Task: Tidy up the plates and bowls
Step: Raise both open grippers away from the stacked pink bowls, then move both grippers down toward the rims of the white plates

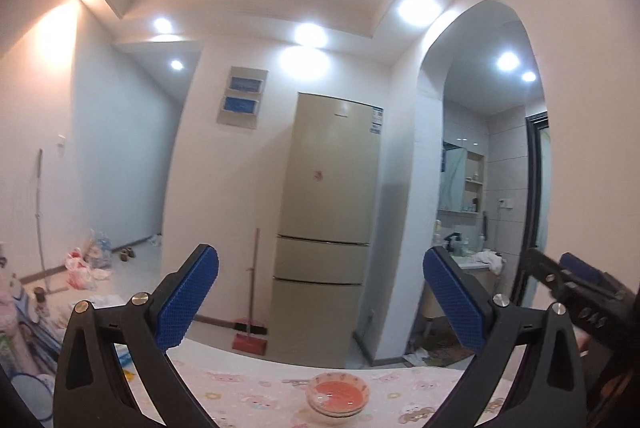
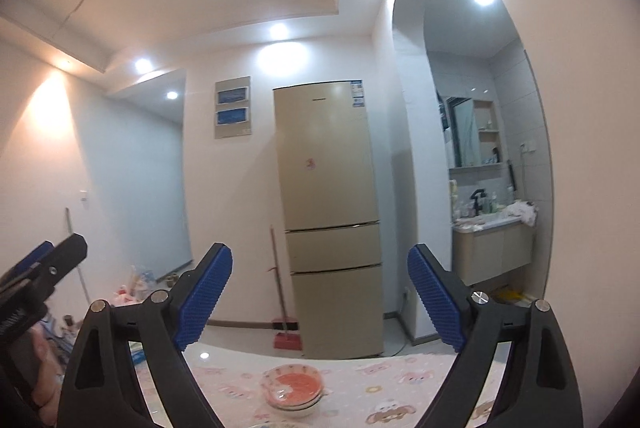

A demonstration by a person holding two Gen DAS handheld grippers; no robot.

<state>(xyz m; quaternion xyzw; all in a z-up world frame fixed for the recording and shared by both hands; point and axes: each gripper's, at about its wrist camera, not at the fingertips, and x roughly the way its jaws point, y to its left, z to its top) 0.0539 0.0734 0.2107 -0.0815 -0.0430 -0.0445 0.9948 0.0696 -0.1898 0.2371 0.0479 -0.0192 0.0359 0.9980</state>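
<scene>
While you hold both grippers level and raised, the stacked bowls (image 1: 337, 397) sit alone on the patterned worktop (image 1: 420, 388).

Your left gripper (image 1: 320, 296) and right gripper (image 2: 320, 294) both show jaws spread wide with nothing between the blue pads, each pointing toward the refrigerator (image 1: 332, 196) rather than down at the dishes. The bowls, nested with a red-lined one on top, rest near the worktop's far edge, below and ahead of both grippers and well apart from them. Judged from this, the stacking looks largely done; no plates appear in either view, so whether any remain to be sorted cannot be told.
</scene>
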